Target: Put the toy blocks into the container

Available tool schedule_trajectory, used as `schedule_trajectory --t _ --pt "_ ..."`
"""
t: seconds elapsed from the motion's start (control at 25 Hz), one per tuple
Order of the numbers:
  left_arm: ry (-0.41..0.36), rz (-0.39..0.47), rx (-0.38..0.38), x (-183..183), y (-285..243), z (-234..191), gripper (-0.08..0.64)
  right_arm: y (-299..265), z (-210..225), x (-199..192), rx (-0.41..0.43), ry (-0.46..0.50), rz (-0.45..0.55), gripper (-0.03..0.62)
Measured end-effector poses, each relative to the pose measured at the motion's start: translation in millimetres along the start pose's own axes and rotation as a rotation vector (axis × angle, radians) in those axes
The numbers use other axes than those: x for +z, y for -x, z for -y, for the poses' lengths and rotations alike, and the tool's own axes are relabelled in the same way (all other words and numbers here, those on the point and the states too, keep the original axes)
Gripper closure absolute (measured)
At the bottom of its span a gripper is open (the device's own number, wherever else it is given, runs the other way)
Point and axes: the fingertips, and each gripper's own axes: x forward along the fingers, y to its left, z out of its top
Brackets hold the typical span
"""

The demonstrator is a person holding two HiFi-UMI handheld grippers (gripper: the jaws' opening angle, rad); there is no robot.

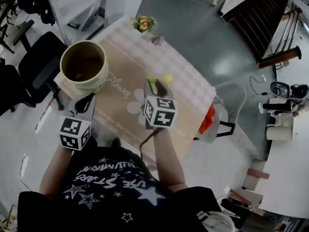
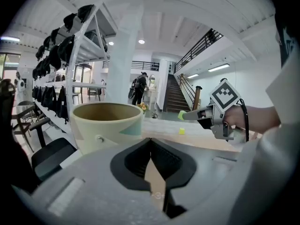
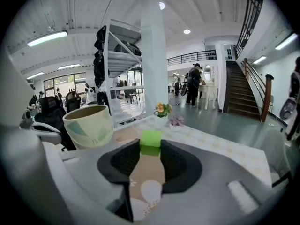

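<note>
1. The small green toy cube (image 3: 151,142) is pinched between the jaw tips of the right gripper (image 1: 154,84), off the tan flower-printed tablecloth (image 1: 120,76).
2. In the head view, a small yellow toy block (image 1: 167,78) lies on the cloth near the cube's three o'clock.
3. The round cream ceramic container (image 1: 83,65) stands at the cube's nine o'clock, well apart.
4. The left gripper (image 1: 86,103), jaws closed together on nothing, is at the container's six o'clock.

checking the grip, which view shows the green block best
The right gripper view: the green block sits close and sharp between the jaws. The head view shows only a green speck at the gripper's tip; the left gripper view shows it small and distant.
</note>
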Motion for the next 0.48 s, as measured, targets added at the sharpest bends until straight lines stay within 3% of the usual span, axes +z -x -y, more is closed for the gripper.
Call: schedule_trajectory --t 0.48 --pt "0.075 0.032 0.163 -9.6 58.2 -93.1 0.551 -32.4 -136.3 70.3 0.215 0.131 0.108 0.453"
